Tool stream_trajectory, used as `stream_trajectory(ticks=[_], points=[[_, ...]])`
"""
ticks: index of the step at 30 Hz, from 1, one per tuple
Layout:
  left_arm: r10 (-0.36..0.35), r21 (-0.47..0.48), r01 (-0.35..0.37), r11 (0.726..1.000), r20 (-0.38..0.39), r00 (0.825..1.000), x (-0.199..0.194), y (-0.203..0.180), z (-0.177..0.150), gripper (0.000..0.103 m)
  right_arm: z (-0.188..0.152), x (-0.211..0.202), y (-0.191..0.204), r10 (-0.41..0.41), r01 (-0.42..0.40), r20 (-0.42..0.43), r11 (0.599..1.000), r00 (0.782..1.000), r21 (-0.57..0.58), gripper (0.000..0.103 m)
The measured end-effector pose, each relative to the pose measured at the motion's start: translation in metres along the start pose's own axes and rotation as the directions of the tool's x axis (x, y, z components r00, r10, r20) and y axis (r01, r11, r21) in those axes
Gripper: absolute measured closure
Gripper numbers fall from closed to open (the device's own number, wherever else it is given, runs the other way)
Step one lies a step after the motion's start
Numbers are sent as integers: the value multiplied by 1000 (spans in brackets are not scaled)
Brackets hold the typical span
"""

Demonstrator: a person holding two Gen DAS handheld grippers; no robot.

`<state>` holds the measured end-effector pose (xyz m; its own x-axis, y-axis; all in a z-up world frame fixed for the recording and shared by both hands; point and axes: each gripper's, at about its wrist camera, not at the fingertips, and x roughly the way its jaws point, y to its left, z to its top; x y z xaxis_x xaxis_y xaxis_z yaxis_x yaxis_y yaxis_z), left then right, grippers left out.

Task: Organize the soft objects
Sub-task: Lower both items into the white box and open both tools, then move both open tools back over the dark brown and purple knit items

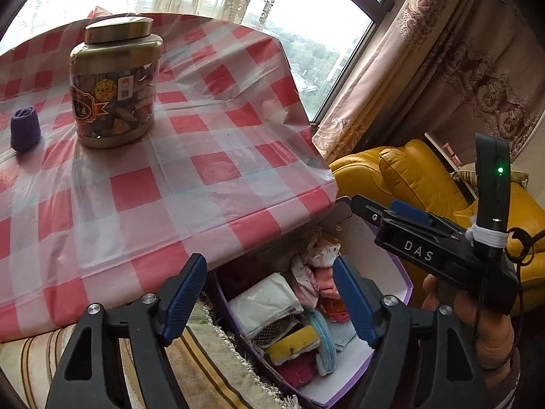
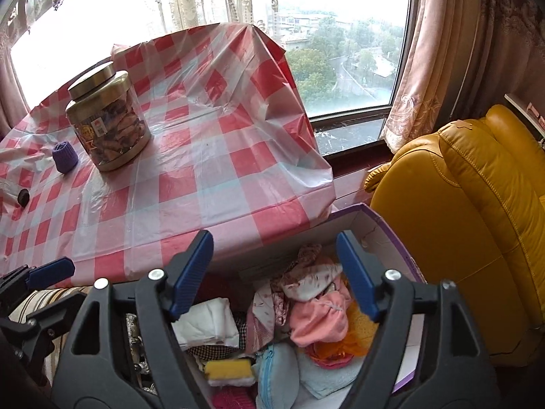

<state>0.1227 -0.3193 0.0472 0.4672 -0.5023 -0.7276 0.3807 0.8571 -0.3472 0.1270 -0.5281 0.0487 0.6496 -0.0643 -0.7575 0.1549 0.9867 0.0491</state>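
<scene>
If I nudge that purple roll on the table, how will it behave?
The purple roll looks knitted and stands on end, so it is probably light and soft. A push would likely tip it, then it could roll over the smooth tablecloth.
</scene>
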Motion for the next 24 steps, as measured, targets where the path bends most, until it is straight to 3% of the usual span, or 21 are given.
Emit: stream_trajectory(ticks=[7,24], points=[[132,38,-136,990,82,988,-14,5,3,25,-2,-5,24,5,-5,1,998,1000,-64,20],[203,-57,-198,979,107,973,-51,83,8,25,5,-12,86,70,-69,0,984,998,-163,20]])
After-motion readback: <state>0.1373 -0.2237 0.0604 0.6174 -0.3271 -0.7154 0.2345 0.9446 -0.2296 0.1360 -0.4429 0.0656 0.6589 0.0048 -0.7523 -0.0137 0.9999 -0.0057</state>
